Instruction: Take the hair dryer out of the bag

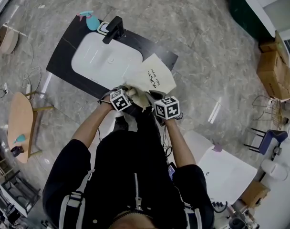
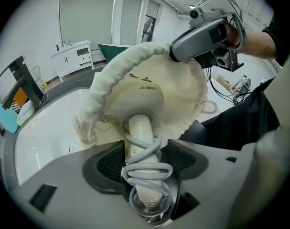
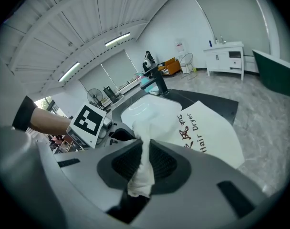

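Observation:
A cream cloth bag (image 1: 154,78) printed "Hair Dryer" lies on the dark counter by the sink. Its gathered mouth (image 2: 150,87) faces the left gripper view. The white hair dryer handle (image 2: 141,132), wrapped in its grey coiled cord (image 2: 146,168), sticks out of that mouth. My left gripper (image 2: 146,161) is shut on the handle and cord. My right gripper (image 3: 144,163) is shut on a fold of the bag's rim (image 3: 144,173). In the head view both grippers (image 1: 120,100) (image 1: 167,108) sit side by side at the bag's near end. The dryer's head is hidden inside the bag.
A white basin (image 1: 107,58) is set in the dark counter (image 1: 64,51), with a black tap (image 1: 114,29) and a turquoise bottle (image 1: 90,20) behind it. A wooden stool (image 1: 20,123) stands at the left and cardboard boxes (image 1: 274,68) at the right.

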The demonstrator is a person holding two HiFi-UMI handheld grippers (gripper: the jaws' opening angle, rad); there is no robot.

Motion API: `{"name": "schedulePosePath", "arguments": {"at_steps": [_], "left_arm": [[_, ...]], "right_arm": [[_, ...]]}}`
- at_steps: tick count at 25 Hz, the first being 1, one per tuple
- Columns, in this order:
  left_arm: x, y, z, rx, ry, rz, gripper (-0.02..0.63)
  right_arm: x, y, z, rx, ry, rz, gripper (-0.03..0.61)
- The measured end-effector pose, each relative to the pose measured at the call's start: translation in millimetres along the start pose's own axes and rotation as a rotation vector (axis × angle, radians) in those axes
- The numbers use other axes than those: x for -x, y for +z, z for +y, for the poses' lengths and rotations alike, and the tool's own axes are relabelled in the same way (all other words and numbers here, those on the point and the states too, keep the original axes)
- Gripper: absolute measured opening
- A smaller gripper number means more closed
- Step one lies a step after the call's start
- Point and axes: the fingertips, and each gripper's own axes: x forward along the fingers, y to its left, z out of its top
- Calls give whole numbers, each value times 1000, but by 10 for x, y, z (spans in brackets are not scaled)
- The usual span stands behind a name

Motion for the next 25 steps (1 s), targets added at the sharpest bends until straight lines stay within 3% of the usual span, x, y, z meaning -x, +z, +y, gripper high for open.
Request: {"name": "schedulePosePath", "arguments": {"at_steps": [14,25], "left_arm": [[-103,-13,-25,-24,0,62,294],[35,77,0,-28,17,-13,236]], "right_arm": [[-6,-56,17,-10,8,8,58],[-34,-57,24,-7,-2,15,58]]}}
